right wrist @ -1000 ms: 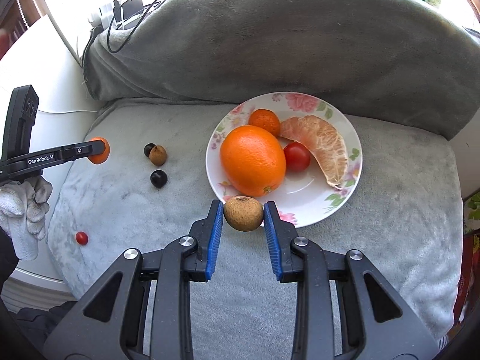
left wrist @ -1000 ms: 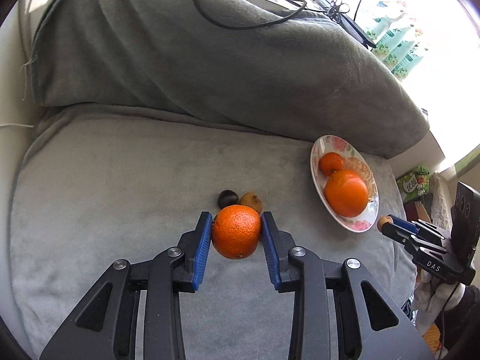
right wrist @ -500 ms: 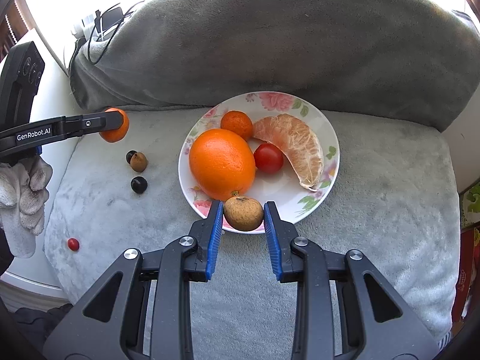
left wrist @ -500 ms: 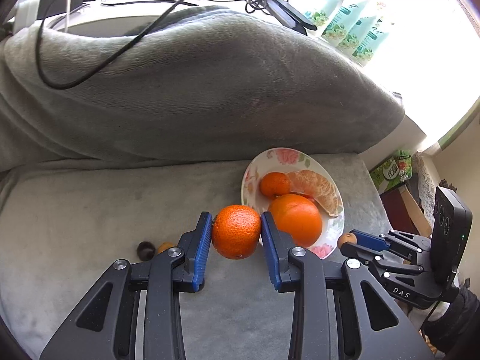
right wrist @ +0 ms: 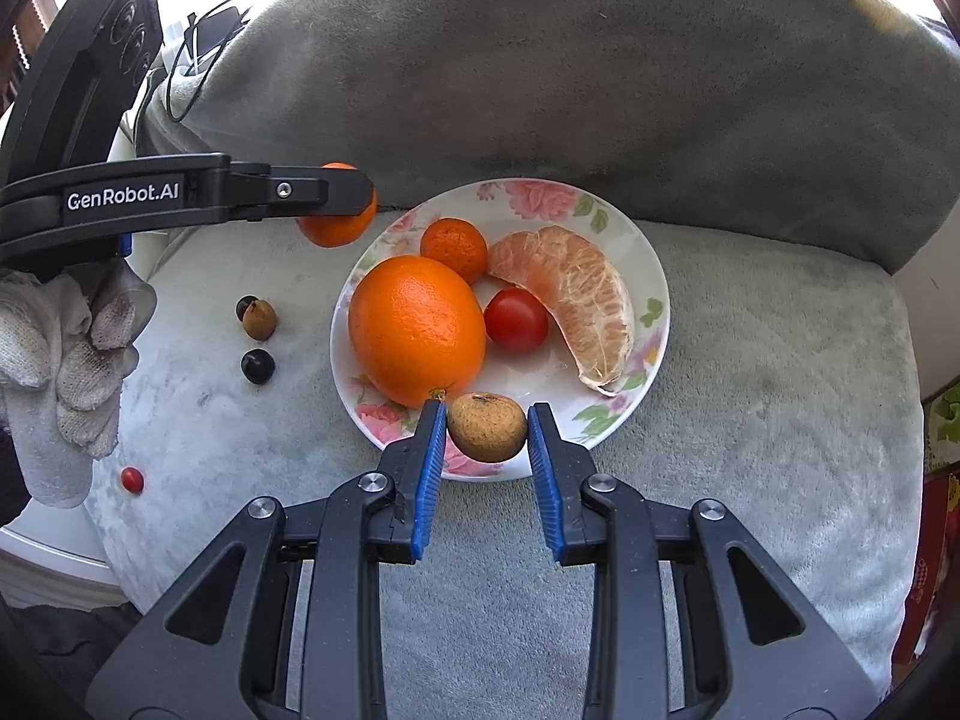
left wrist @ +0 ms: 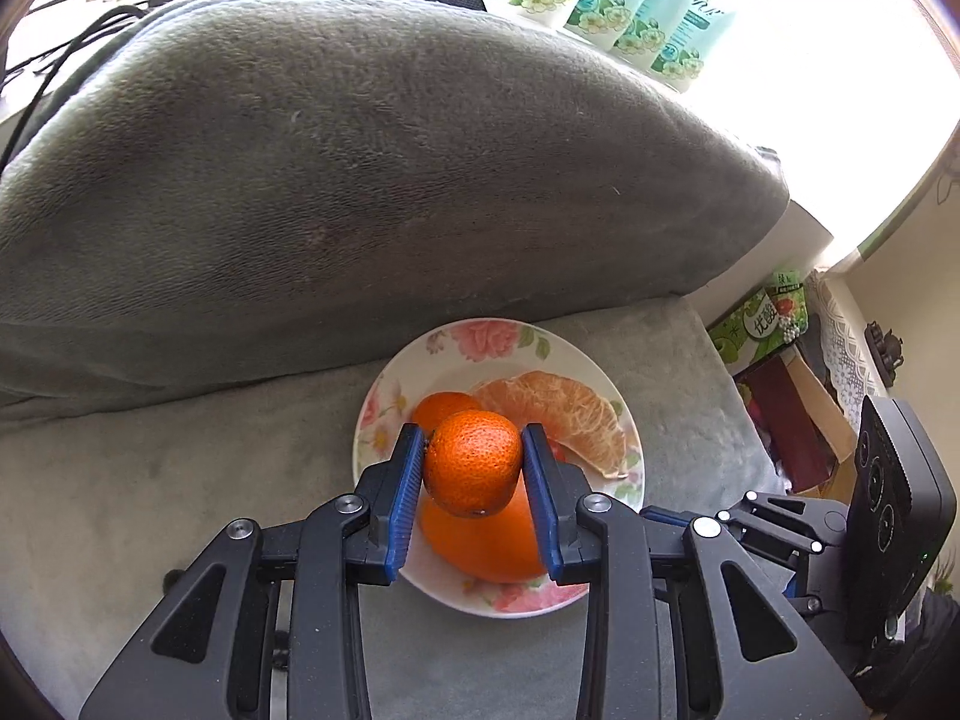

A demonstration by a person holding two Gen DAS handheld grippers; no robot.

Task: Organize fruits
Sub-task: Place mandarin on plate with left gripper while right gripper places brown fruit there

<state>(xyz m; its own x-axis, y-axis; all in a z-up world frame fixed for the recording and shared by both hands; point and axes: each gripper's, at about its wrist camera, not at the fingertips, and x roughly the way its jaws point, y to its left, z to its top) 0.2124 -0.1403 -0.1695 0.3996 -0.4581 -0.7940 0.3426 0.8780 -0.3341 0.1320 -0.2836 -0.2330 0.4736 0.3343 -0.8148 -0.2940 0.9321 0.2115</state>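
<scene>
Left tongs point(left wrist: 474, 462) clamped on a mandarin point(left wrist: 473, 461) over the floral plate point(right wrist: 651, 276); right tongs point(right wrist: 487, 427) pinch a brownish fruit point(right wrist: 487, 426), maybe longan, at its rim.

A grey plush cushion point(left wrist: 372, 192) fills the upper half of the frame, bulging over a flat grey padded seat point(right wrist: 768, 372) below. Bright daylight floods the top edge, where black cables point(left wrist: 120, 18) trail at upper left and green floral cartons point(left wrist: 618, 6) stand at upper right.
</scene>
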